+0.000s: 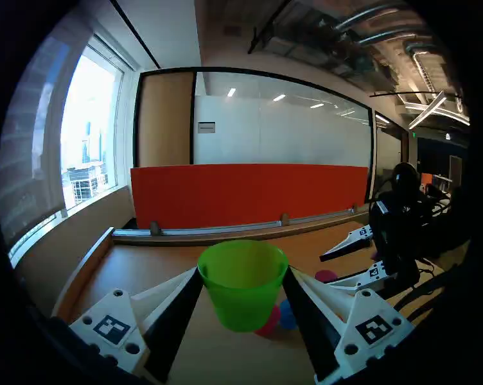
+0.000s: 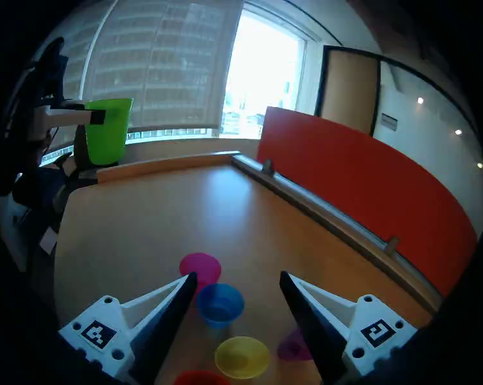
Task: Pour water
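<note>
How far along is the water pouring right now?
Done: the green cup is clamped in the left gripper and held clear of the table. In hand: it is upright, not tipped; I cannot tell whether it holds water. Left: the pour itself, perhaps into the blue cup or pink cup in front of the open, empty right gripper.
</note>
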The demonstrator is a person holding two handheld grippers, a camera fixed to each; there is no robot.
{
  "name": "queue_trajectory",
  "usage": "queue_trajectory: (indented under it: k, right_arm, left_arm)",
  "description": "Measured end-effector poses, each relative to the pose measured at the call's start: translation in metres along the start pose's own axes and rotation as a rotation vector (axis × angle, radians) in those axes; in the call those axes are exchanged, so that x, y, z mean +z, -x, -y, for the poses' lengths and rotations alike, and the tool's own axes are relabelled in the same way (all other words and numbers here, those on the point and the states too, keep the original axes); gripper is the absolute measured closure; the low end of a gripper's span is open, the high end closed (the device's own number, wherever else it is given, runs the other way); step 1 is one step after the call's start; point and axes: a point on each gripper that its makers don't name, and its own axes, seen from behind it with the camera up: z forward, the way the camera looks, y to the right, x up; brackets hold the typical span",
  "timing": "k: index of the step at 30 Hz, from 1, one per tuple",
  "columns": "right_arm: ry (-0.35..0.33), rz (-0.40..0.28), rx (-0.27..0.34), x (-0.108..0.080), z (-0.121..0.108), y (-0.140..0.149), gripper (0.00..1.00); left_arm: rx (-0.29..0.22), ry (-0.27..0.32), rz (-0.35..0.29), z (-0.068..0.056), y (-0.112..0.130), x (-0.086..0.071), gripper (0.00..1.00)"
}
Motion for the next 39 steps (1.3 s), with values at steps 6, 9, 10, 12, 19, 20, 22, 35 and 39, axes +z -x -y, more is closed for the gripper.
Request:
queue_trajectory:
  k: [6, 9, 10, 12, 19, 20, 22, 35, 39]
  right_arm:
    - [-0.029, 0.033, -0.022, 0.012, 0.004, 0.008, 0.0]
    - [-0.038, 0.051, -0.024, 0.018, 0.005, 0.014, 0.0]
    - [-0.041, 0.057, -0.024, 0.02, 0.006, 0.017, 0.0]
    - [-0.046, 0.07, -0.024, 0.024, 0.007, 0.022, 0.0]
    - [-0.069, 0.111, -0.033, 0.038, 0.014, 0.038, 0.0]
    - [-0.073, 0.118, -0.034, 0.039, 0.014, 0.041, 0.0]
    - [-0.079, 0.135, -0.035, 0.042, 0.015, 0.046, 0.0]
    - [-0.114, 0.237, -0.054, 0.057, 0.018, 0.076, 0.0]
    - [-0.123, 0.256, -0.061, 0.059, 0.02, 0.082, 0.0]
  left_arm:
    - [-0.008, -0.005, -0.002, 0.004, 0.003, -0.001, 0.15]
    - [-0.012, -0.007, -0.001, 0.006, 0.005, 0.0, 0.15]
    - [-0.013, -0.006, -0.002, 0.007, 0.006, 0.0, 0.15]
    - [-0.014, -0.005, -0.004, 0.007, 0.008, 0.001, 0.15]
    - [0.008, -0.012, -0.007, 0.012, 0.015, 0.009, 0.15]
    - [0.013, -0.011, -0.01, 0.012, 0.016, 0.01, 0.15]
    - [0.017, -0.01, -0.016, 0.013, 0.016, 0.012, 0.15]
    - [0.002, -0.024, -0.025, 0.02, 0.034, 0.019, 0.15]
    - [0.004, -0.024, -0.018, 0.02, 0.04, 0.02, 0.15]
